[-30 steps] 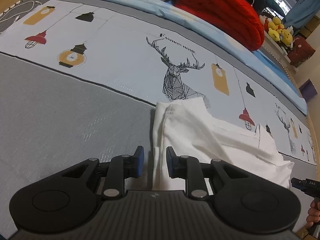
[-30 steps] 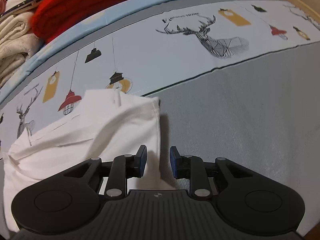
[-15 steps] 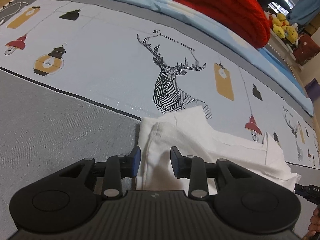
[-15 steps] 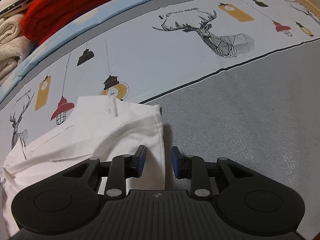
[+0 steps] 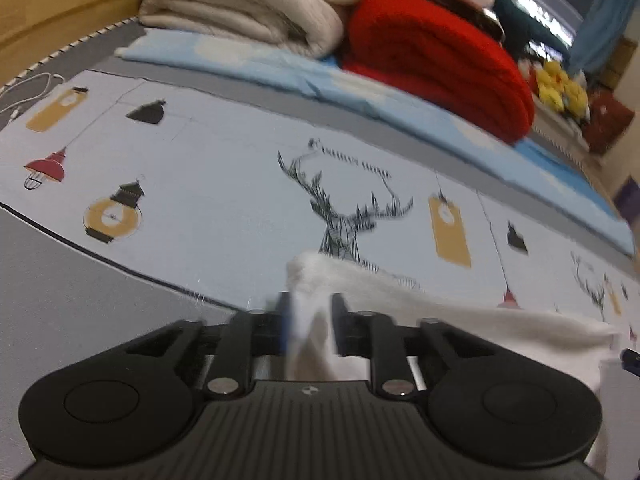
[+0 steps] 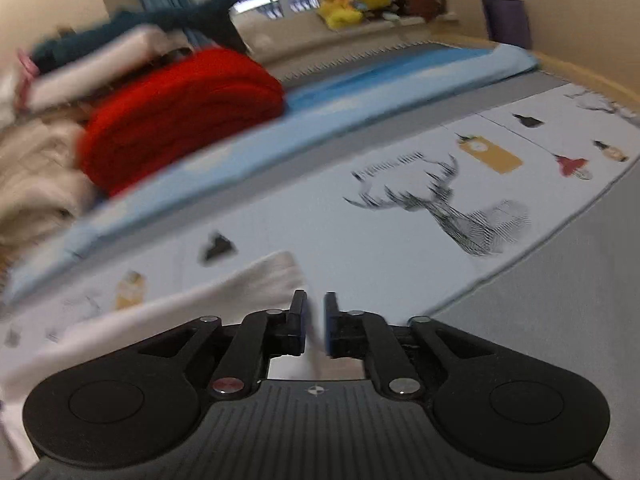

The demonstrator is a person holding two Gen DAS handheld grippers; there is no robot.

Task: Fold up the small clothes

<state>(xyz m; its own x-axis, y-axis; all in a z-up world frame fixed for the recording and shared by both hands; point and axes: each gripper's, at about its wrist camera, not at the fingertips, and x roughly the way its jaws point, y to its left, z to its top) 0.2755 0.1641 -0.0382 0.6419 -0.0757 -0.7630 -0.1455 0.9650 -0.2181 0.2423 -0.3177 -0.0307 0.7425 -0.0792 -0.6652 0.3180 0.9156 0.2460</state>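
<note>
Both grippers have a corner of the white garment (image 5: 400,300). The left gripper (image 5: 310,322) has just been closing, and a bunched wad of white cloth sits between its jaws, pinched and raised off the bed sheet (image 5: 200,184). The right gripper (image 6: 314,322) has also just been closing, its jaws nearly together on a thin edge of the same cloth.

Key relation: the garment stretches straight between the two tools. From the left gripper it runs off to that gripper's right; from the right gripper it runs off to its left. So its long axis lies across the person, one end in each hand, neither hand nearer. The held edge looks lifted while the rest trails below toward the person, partly hidden under the gripper bodies.

Ahead of both tools, well apart: printed sheet with deer and lanterns, then the light blue quilt (image 5: 360,92), the red blanket (image 5: 440,56) and the cream blanket (image 5: 240,4).

Judgement: the next move is probably carrying the held edge forward and laying it over. Blur is heavy, so the exact grip depth is unclear.

No containers in view.
</note>
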